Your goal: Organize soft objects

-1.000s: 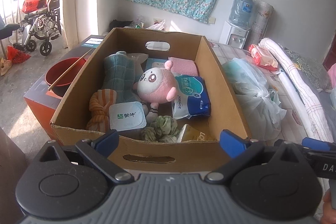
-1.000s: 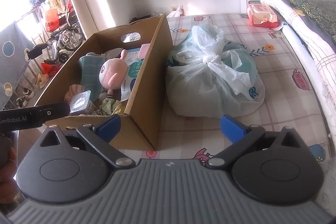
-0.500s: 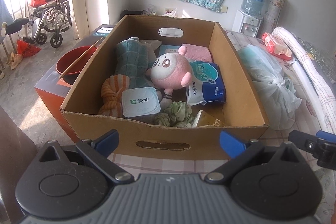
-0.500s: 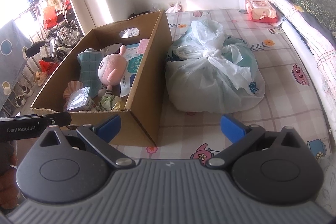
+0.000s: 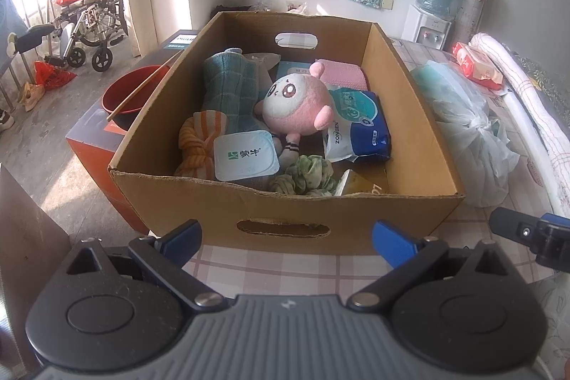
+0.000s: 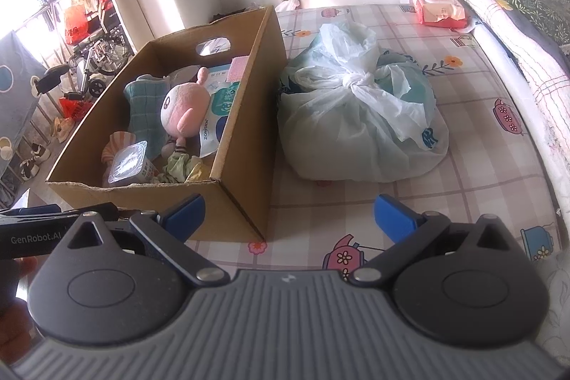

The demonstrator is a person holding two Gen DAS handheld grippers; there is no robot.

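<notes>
An open cardboard box [image 5: 285,212] [image 6: 245,145] stands on the bed's left side. In it lie a pink plush toy [image 5: 295,105] [image 6: 185,105], a teal towel [image 5: 228,84], an orange striped cloth [image 5: 199,141], a green scrunchie [image 5: 306,173], a blue tissue pack [image 5: 359,127], a pink cloth [image 5: 343,77] and a yogurt cup [image 5: 245,154]. A knotted white plastic bag [image 6: 359,116] [image 5: 470,130] lies right of the box. My left gripper [image 5: 286,234] is open and empty before the box's near wall. My right gripper [image 6: 288,212] is open and empty by the box's near right corner.
A red bowl with a stick [image 5: 131,91] sits on an orange-black carton [image 5: 96,145] left of the box. A rolled quilt [image 6: 498,24] lines the bed's right edge, with a wipes pack [image 6: 438,6] at the far end. A wheelchair [image 5: 89,27] stands by the balcony.
Both grippers have drawn back from the box and risen a little, so more of the bedsheet shows in front of it. Both stay open and empty.
</notes>
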